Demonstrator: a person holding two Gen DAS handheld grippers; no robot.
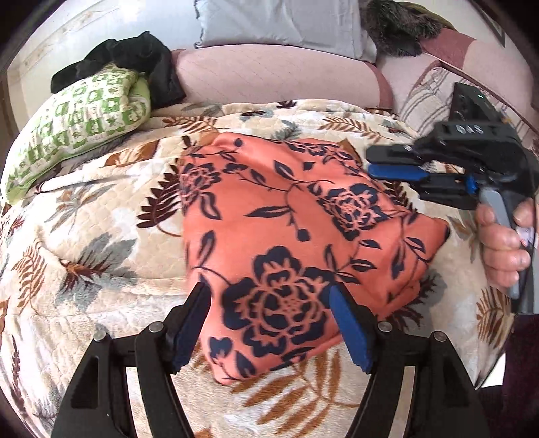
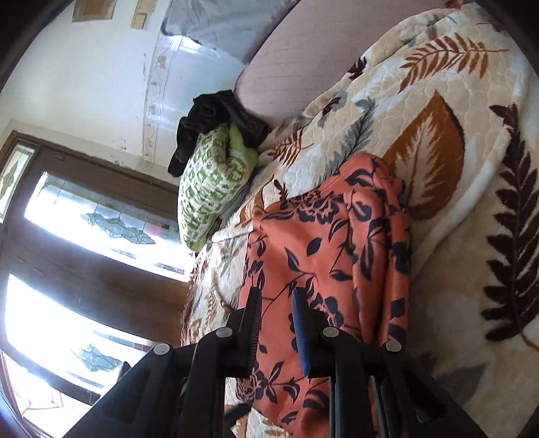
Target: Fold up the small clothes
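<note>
An orange garment with dark blue flowers (image 1: pixel 286 219) lies folded into a rough rectangle on a cream blanket with a leaf pattern (image 1: pixel 101 219). My left gripper (image 1: pixel 269 300) hangs over its near end with the jaws wide apart; the cloth shows between the blue pads, and they do not press on it. A hand (image 1: pixel 502 242) holds my right gripper (image 1: pixel 370 161) above the garment's far right corner. In the right wrist view the right gripper (image 2: pixel 274 293) is rolled sideways over the garment (image 2: pixel 320 252), with a narrow gap between its fingers and nothing pinched.
A green-and-white patterned pillow (image 1: pixel 84 111) with black cloth (image 1: pixel 134 57) on it lies at the far left. A pink bolster (image 1: pixel 269 77) and a pale grey pillow (image 1: pixel 286 23) line the back. Glass-paned doors (image 2: pixel 84 219) stand beyond the bed's edge.
</note>
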